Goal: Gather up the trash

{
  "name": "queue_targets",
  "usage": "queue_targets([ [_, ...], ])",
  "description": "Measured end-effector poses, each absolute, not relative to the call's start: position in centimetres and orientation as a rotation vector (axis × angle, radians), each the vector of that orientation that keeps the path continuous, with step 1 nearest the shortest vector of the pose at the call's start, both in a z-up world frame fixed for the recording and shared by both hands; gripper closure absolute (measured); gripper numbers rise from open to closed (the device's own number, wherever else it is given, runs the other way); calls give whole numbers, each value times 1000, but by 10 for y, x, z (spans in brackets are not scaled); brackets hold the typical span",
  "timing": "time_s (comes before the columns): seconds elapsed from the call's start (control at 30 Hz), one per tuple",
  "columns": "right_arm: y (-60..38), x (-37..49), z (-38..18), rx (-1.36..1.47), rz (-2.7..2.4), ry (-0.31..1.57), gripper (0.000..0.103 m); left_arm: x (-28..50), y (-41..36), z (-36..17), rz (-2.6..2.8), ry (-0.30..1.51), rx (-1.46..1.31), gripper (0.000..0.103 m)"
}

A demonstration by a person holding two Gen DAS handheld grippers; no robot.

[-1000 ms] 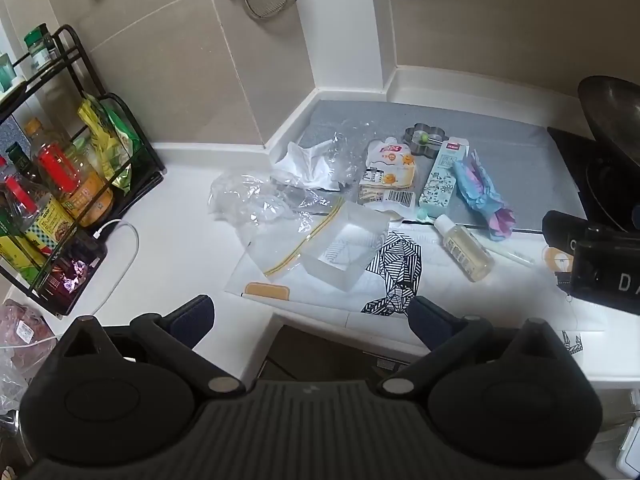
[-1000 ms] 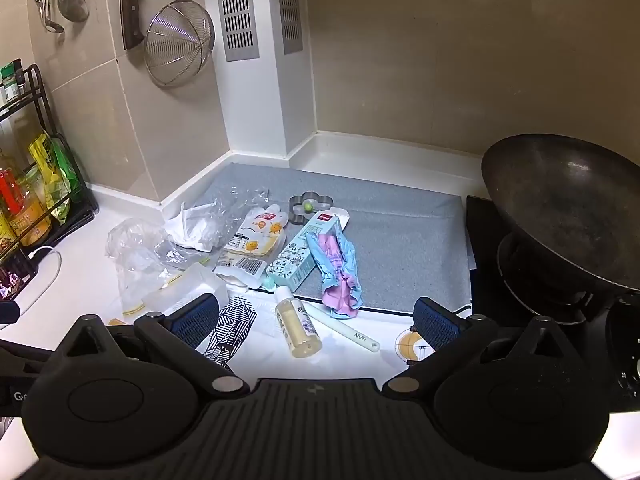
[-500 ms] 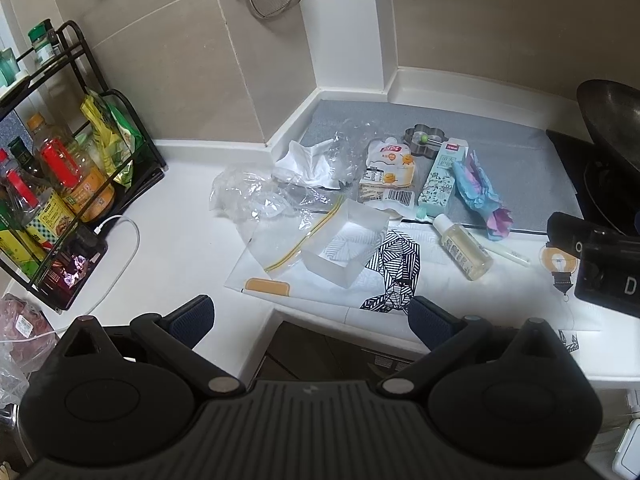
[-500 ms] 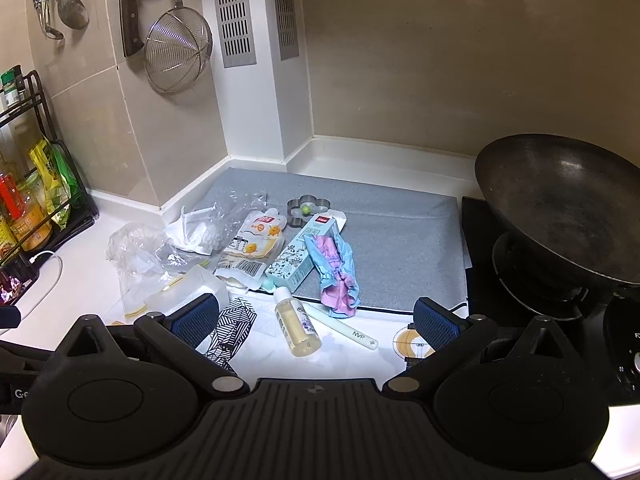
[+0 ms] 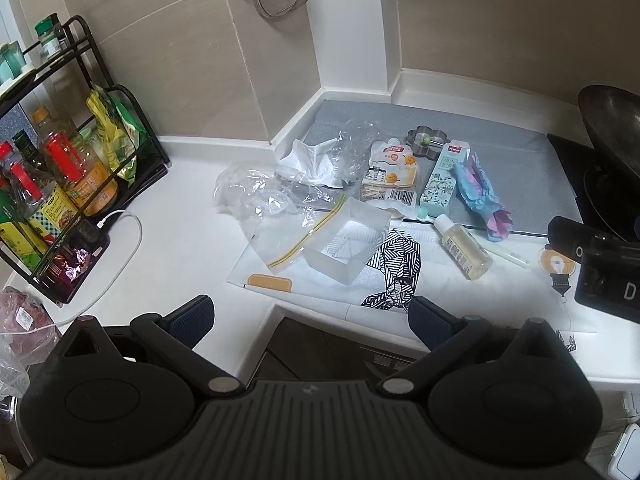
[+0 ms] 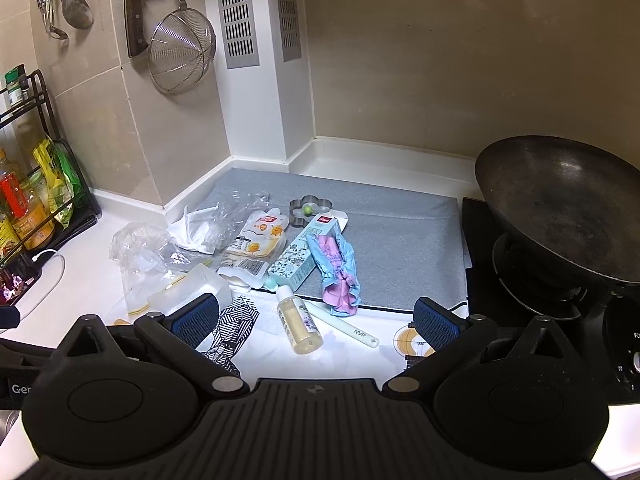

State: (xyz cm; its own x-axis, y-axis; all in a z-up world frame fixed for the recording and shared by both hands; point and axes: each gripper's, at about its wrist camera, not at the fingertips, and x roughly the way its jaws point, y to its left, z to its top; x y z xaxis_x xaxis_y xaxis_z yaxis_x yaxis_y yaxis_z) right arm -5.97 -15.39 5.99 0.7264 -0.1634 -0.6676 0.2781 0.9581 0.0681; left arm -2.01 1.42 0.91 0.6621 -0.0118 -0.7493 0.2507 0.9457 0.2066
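Right now I have both grippers hovering wide apart and empty over the white counter [image 5: 192, 216]. Ahead of the left gripper [image 5: 310, 314], between its fingers, sit the clear plastic box [image 5: 346, 240] and zip bag [image 5: 280, 236], with crumpled clear plastic [image 5: 256, 194] beyond. Between the right gripper [image 6: 316, 320] fingers lies the small bottle [image 6: 298, 324], the white tube [image 6: 346, 326] just beside it, the pink-blue wrapper [image 6: 336, 276] and carton [image 6: 304, 256] farther ahead

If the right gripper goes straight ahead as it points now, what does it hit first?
Most likely the small clear bottle lying between the open fingers of the right gripper, just ahead on the white counter. Depth is uncertain; the gripper holds nothing.
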Motion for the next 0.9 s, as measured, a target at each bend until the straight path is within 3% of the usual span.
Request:
queue_targets([
  [0.9, -149, -62, 62, 168, -232, 713, 0, -24, 17, 11, -151, 834, 297, 0],
])
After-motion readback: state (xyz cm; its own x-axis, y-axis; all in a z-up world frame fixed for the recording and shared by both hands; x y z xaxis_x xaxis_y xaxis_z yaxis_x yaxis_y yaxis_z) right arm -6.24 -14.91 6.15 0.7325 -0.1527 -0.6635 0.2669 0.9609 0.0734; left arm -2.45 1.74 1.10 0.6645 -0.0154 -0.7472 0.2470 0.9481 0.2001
